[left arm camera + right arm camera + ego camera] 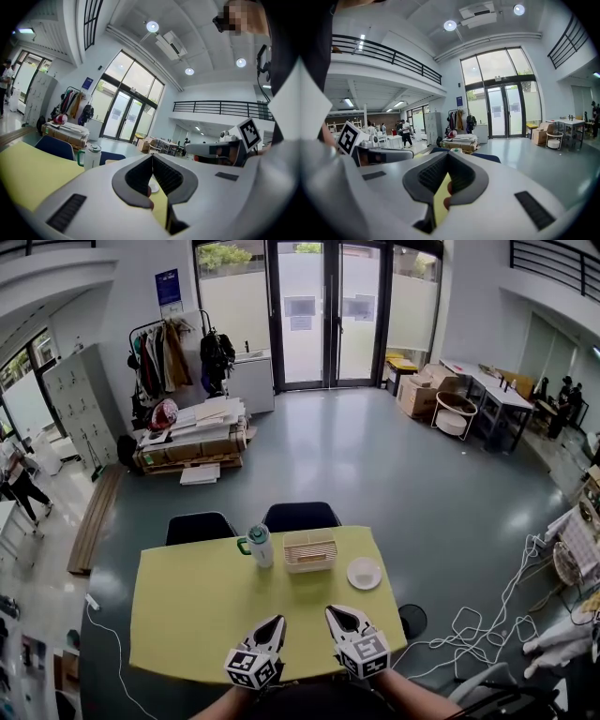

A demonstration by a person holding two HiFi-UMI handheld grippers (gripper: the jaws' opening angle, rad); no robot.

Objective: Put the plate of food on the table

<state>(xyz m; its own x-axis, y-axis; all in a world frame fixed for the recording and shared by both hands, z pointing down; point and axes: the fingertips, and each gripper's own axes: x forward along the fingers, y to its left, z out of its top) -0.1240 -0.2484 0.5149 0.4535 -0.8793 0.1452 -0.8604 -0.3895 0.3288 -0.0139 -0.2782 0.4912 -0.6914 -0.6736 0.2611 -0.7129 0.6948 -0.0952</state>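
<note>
Yellow bench carries a small round white plate; my left fingers and right fingers hover closed, empty.

- The person's forearms run off the bottom edge of the head view, and the hands sit hidden under the marker cubes.
- Two dark chairs show only their backrests. The tabletop covers the rest.
- The white plate is too small to tell whether anything lies on it.
- The inside of the slatted box cannot be made out.
- In the left gripper view, the left hand-held gripper blocks most of the tabletop with its own body. The plate shows only as a pale sliver, and the tumbler is cut off at its base.
- In the right gripper view, the right hand-held gripper leaves only a yellow strip of tabletop showing.
</note>
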